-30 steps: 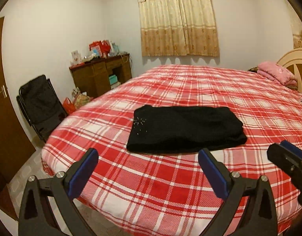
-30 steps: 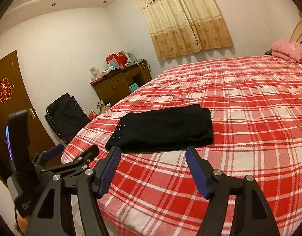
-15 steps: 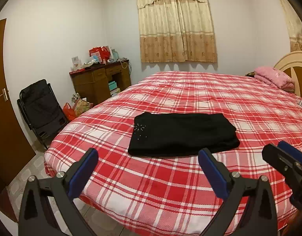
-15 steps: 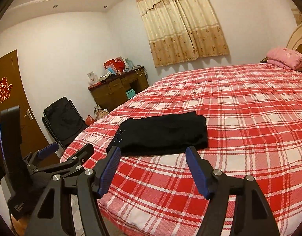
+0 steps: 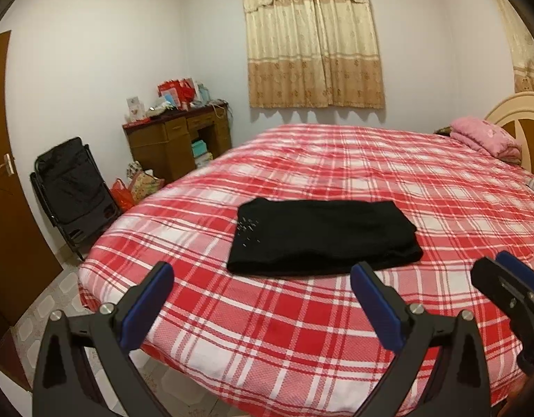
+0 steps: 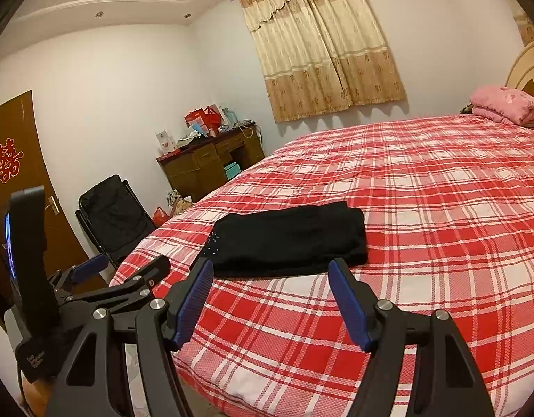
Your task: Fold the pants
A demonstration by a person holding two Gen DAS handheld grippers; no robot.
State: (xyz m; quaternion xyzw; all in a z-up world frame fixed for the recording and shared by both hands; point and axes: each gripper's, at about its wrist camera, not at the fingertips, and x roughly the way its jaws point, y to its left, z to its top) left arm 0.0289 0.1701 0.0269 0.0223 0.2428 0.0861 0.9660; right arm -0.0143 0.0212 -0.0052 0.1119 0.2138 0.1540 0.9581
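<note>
Black pants (image 5: 322,236) lie folded into a flat rectangle on the red plaid bed (image 5: 336,330), with small shiny studs near their left end; they also show in the right wrist view (image 6: 291,239). My left gripper (image 5: 261,279) is open and empty, held back from the pants above the bed's near edge. My right gripper (image 6: 270,276) is open and empty, just short of the pants' near edge. The right gripper's tip shows at the right of the left wrist view (image 5: 507,281), and the left gripper shows at the left of the right wrist view (image 6: 103,274).
A wooden desk (image 5: 176,142) with boxes stands against the far wall under a curtain (image 5: 312,38). A black folding chair (image 5: 72,191) and bags sit left of the bed. A brown door (image 6: 16,180) is at left. Pink bedding (image 5: 486,139) lies by the headboard.
Both grippers have drawn back and tilted up, so the pants look smaller and farther and more of the room shows. Both stay open. The pants have not moved.
</note>
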